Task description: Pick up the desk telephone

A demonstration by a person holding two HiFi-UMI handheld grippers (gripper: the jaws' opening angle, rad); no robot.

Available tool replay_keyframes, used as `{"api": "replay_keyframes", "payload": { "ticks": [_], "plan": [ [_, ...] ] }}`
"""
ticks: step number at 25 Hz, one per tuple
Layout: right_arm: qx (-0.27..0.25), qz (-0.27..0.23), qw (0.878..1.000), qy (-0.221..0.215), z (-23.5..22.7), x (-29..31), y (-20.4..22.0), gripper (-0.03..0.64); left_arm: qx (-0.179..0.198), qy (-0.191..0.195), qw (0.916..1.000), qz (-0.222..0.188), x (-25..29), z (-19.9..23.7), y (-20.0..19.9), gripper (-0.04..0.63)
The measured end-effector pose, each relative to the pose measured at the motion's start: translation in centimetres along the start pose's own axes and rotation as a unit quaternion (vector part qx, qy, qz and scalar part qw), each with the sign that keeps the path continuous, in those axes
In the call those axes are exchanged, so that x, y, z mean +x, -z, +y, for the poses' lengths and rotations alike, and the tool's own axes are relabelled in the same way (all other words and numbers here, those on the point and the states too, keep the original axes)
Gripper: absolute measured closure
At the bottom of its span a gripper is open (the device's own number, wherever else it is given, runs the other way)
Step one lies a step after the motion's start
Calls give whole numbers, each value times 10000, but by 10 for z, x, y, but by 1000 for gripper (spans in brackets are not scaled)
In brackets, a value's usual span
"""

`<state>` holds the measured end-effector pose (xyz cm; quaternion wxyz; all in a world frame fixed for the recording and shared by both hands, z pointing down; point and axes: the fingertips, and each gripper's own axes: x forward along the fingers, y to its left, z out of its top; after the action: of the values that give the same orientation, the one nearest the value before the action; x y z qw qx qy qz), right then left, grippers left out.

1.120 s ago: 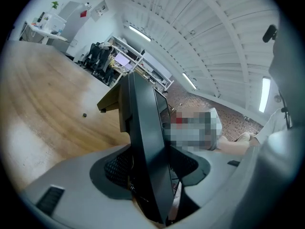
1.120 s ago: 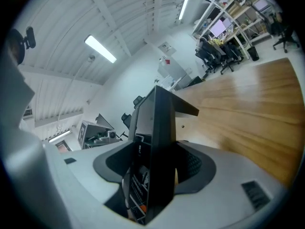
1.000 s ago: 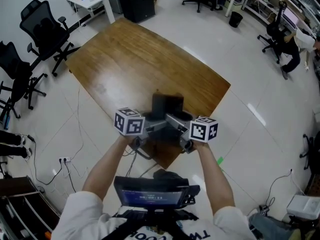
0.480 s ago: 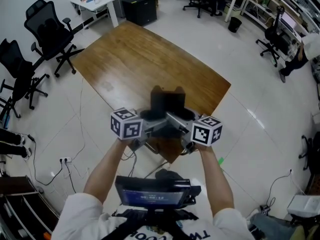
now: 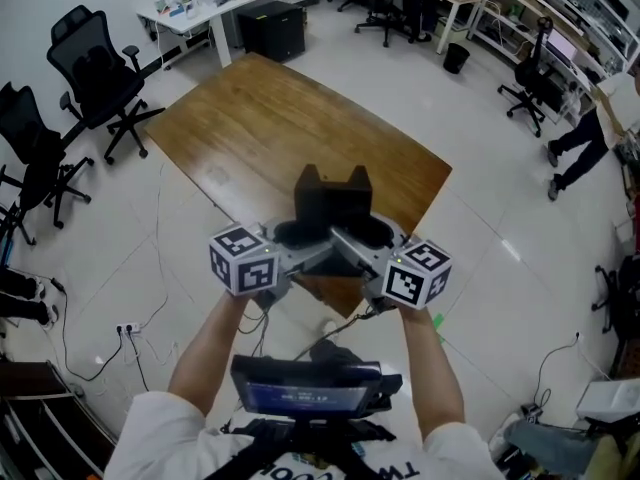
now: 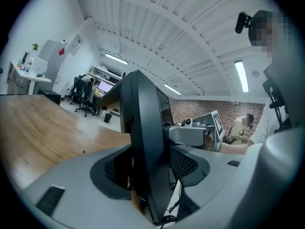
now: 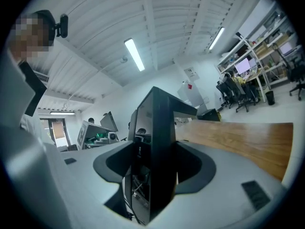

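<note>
Wooden table (image 5: 260,128) is seen below and beyond the tongs. Between both, the desk telephone (image 5: 331,205) is held up, apparently clear of it. The left tongs (image 5: 296,250) and right tongs (image 5: 362,248) are each clamped on one of its sides. Pickup is judged done; only steady holding is left.

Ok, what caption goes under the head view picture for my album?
The left gripper and right gripper clamp the black desk telephone between them, above the wooden table's near corner.
</note>
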<state>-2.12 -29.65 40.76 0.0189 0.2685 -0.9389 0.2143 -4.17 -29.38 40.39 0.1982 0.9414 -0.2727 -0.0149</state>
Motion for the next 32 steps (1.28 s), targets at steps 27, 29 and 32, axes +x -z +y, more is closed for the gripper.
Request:
{"api": "replay_keyframes", "payload": {
  "ticks": [27,29,32],
  "plan": [
    [-843,-912,9922,120,117,-74,-32,353,968,351,9935,-482,-60,-124,-35,354],
    [-874,-926,9918,125,122,-76,-33,353,994,364,9932,-493,-63,-128,-36,354],
    [-907,-937,9914,127,128,-77,-34,353,1047,381,9925,-505,-68,-132,-38,354]
  ]
}}
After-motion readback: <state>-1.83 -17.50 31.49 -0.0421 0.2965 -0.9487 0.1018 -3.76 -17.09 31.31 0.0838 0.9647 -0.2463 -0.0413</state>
